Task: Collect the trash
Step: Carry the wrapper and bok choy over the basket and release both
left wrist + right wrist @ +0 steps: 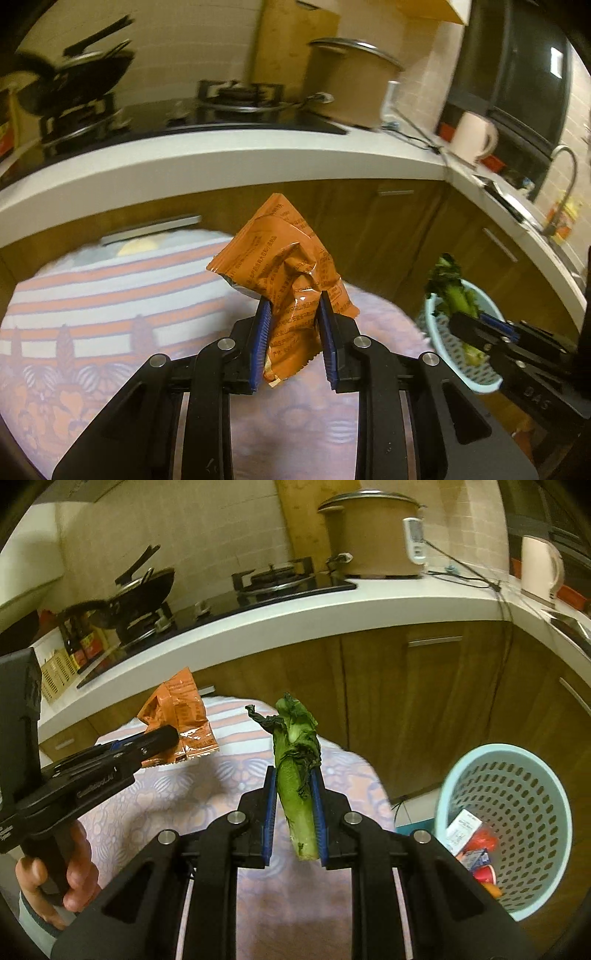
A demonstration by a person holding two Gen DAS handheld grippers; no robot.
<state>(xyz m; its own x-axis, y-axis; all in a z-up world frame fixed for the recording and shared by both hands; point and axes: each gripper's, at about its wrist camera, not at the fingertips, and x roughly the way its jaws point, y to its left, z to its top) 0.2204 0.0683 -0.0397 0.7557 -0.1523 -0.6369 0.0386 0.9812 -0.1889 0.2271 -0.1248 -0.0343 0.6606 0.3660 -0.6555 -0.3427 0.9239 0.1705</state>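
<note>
left gripper [293,314] clamps orange wrapper [288,266]; right gripper [294,792] clamps wilted vegetable [295,768], basket [476,753] rim beside

You're in a dim, warm-lit kitchen: white countertop [332,609] curving over wooden cabinets [424,709], tiled wall [177,48] behind the gas hob [280,581], rice cooker [373,535] and pale kettle [539,568] further right.

You see an orange wrapper [291,273] with dark print, a green vegetable stalk [297,775], a pale blue perforated basket [517,775], blue-padded black fingers [260,332], and an orange-and-white striped, floral tablecloth [92,302].
</note>
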